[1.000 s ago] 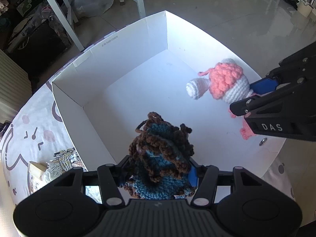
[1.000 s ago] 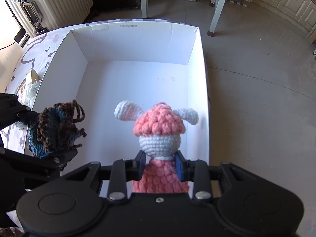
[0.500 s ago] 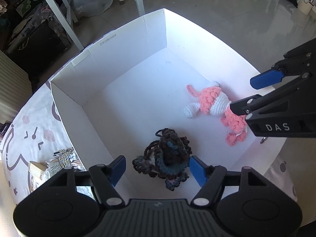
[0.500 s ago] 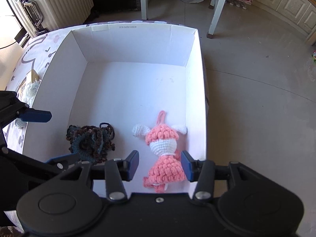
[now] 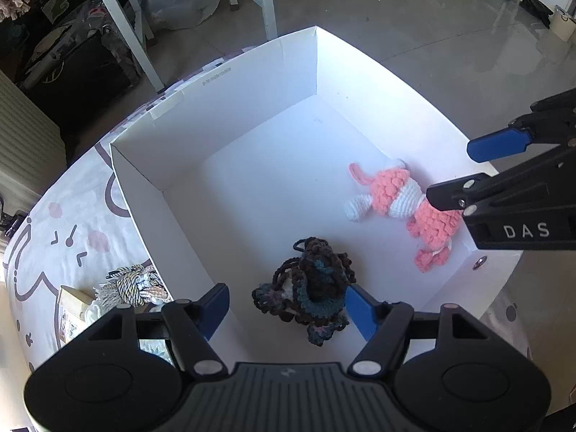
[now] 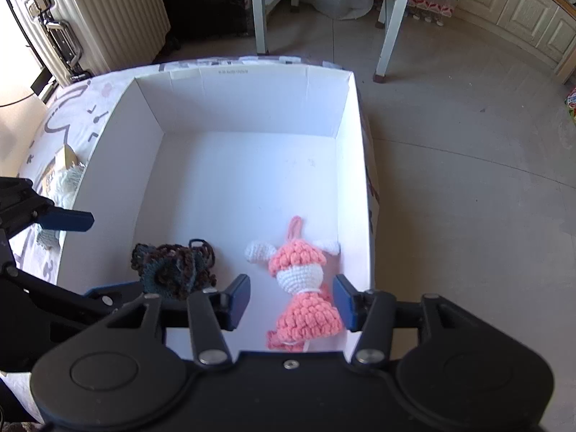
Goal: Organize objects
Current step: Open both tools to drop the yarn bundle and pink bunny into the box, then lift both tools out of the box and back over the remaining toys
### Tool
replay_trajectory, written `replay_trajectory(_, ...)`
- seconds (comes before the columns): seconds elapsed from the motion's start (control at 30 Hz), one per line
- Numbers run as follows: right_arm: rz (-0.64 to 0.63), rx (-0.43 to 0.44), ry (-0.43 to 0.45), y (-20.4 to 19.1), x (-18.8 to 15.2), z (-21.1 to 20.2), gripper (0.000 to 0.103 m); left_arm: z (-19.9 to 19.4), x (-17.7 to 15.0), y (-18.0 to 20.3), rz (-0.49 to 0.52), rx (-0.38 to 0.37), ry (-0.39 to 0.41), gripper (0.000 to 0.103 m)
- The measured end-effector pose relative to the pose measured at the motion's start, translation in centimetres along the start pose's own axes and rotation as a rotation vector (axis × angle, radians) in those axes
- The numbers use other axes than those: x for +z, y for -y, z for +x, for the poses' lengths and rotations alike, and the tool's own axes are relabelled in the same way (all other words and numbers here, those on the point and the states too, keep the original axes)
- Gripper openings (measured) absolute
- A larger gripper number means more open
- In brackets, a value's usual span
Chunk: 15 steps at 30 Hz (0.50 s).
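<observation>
On the patterned table (image 5: 72,223) stands a white box (image 6: 248,104). I point both grippers steeply down into it: left gripper (image 5: 286,306) released above the dark yarn toy (image 5: 309,288), right gripper (image 6: 291,300) still widening over the pink doll (image 6: 298,288), both lying on the box floor.

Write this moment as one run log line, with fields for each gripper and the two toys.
left gripper: open | right gripper: opening, empty | dark crochet toy: in white box | pink crochet doll: in box
</observation>
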State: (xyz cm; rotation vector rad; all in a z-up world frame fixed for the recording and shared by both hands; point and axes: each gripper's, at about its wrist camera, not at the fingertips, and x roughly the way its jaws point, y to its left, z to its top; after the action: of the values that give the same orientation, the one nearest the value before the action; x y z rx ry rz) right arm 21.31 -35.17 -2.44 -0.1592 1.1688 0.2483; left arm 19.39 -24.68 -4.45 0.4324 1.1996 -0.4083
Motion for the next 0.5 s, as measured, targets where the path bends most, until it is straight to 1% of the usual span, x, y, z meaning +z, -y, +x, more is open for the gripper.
replay_trajectory(0.1,-0.006,0.001,0.019,-0.3,-0.1,-0.6,0.059,-0.3,-0.2,-0.4,-0.019,-0.01,0.001,0.073)
replay_trajectory(0.2,-0.01,-0.006,0.027,-0.5,-0.2,-1.1,0.06,-0.9,-0.5,-0.7,-0.039,-0.022,0.009,0.078)
replay_trajectory(0.3,-0.001,-0.008,0.051,-0.5,-0.5,-2.0,0.064,-1.5,-0.8,-1.2,-0.059,-0.032,0.018,0.078)
replay_trajectory(0.5,0.028,-0.006,0.112,-0.6,-1.0,-4.2,0.067,-3.3,-1.6,-2.3,-0.09,-0.025,0.049,0.078)
